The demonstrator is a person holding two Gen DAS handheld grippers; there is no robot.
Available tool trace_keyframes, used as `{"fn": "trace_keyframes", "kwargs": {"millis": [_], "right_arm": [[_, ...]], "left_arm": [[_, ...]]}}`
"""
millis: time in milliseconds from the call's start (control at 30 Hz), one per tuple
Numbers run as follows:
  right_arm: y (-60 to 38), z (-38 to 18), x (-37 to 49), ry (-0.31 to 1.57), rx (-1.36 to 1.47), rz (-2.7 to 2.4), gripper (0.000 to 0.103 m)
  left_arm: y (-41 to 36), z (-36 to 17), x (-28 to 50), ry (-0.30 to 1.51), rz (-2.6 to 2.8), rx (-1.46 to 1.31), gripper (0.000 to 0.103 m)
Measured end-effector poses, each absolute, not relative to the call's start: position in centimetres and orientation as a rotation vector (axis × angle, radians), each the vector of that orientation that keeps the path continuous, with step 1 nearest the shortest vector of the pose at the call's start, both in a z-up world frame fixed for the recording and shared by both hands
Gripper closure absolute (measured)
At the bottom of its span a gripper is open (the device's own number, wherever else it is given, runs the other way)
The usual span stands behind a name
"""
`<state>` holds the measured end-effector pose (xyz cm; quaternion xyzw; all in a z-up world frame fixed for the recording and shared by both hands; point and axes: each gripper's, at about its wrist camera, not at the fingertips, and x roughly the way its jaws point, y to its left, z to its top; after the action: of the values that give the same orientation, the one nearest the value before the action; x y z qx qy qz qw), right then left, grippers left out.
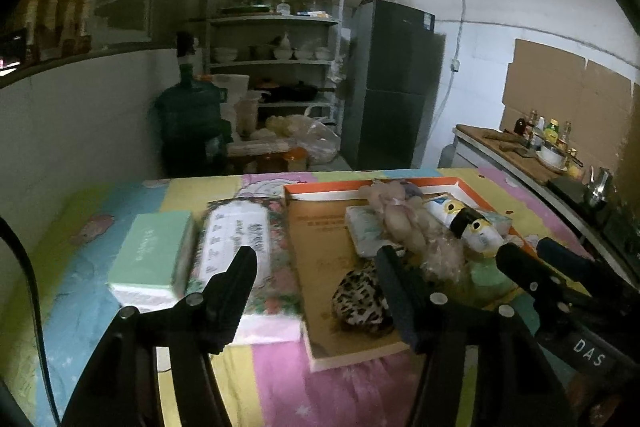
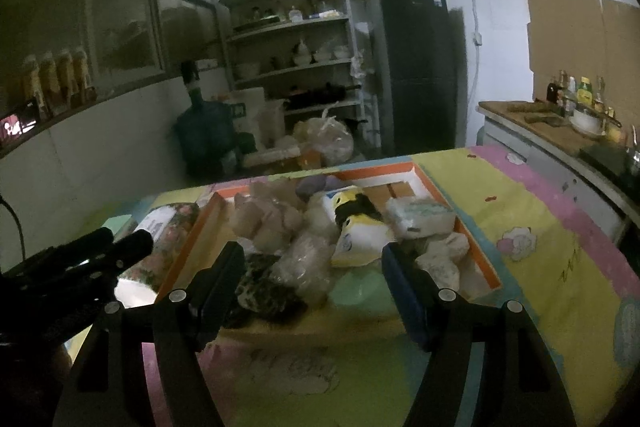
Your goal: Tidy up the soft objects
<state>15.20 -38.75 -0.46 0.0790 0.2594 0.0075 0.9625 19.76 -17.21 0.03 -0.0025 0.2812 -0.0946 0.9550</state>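
Note:
An orange-rimmed cardboard box lid [image 1: 320,247] [image 2: 476,247] lies on the table and holds soft things: a leopard-print piece [image 1: 360,301] [image 2: 268,291], a pale fluffy toy [image 1: 400,219] [image 2: 264,223], a penguin plush [image 1: 468,223] [image 2: 360,231], tissue packs [image 1: 364,231] [image 2: 420,217]. My left gripper [image 1: 316,267] is open and empty, over the lid's left edge. My right gripper [image 2: 310,265] is open and empty, just before the pile; it also shows in the left wrist view [image 1: 532,259]. A floral tissue pack [image 1: 236,243] and a mint box [image 1: 152,251] lie left of the lid.
The table has a pastel patterned cloth [image 2: 540,251]. Behind it stand a water jug [image 1: 188,123], shelves of dishes [image 1: 276,39], a dark fridge [image 1: 392,83] and plastic bags. A counter with bottles [image 1: 548,143] runs along the right wall.

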Motion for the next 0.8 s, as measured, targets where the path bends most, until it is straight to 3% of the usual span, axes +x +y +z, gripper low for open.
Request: {"fn": "trace_keyframes", "kwargs": {"millis": [800], "right_arm": [[-31.3, 1.4, 8.7, 0.473, 0.095, 0.033, 0.03]], "left_arm": [[-11.6, 1.6, 12.1, 0.515, -0.057, -0.013, 0.041]]}}
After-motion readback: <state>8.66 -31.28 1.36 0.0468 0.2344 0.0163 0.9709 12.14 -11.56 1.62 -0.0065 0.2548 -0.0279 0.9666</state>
